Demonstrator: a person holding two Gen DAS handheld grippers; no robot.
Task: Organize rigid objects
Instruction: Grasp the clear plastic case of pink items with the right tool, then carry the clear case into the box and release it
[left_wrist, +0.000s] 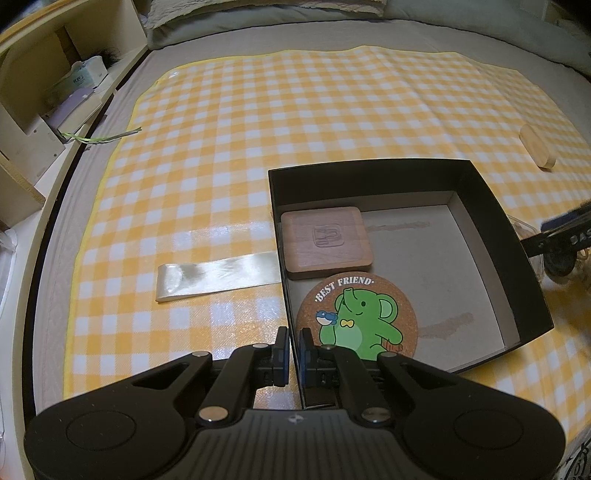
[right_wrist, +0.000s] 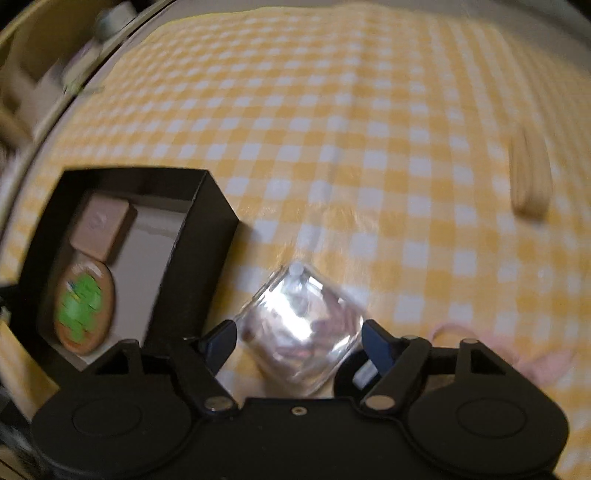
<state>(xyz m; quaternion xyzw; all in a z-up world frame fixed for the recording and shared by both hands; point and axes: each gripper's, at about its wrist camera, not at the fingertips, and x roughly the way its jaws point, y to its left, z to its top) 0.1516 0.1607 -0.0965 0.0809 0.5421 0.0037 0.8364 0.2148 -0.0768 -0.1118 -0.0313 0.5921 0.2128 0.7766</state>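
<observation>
A black box (left_wrist: 491, 221) lies on the yellow checked cloth. Inside it are a square wooden coaster (left_wrist: 325, 242) and a round cork coaster with a green elephant (left_wrist: 360, 319). My left gripper (left_wrist: 294, 345) is shut on the box's near left wall. My right gripper (right_wrist: 299, 341) is open around a clear square glass coaster (right_wrist: 299, 325) just right of the box (right_wrist: 199, 236); the view is blurred. A round wooden coaster (left_wrist: 537, 151) lies on the cloth at the far right, also in the right wrist view (right_wrist: 530, 177).
A cream ribbon (left_wrist: 218, 275) lies flat left of the box. Shelves with a tissue box (left_wrist: 83, 75) stand at the far left beyond the bed edge. Pillows (left_wrist: 258, 14) lie at the far end. A pink scrap (right_wrist: 532, 354) lies near my right gripper.
</observation>
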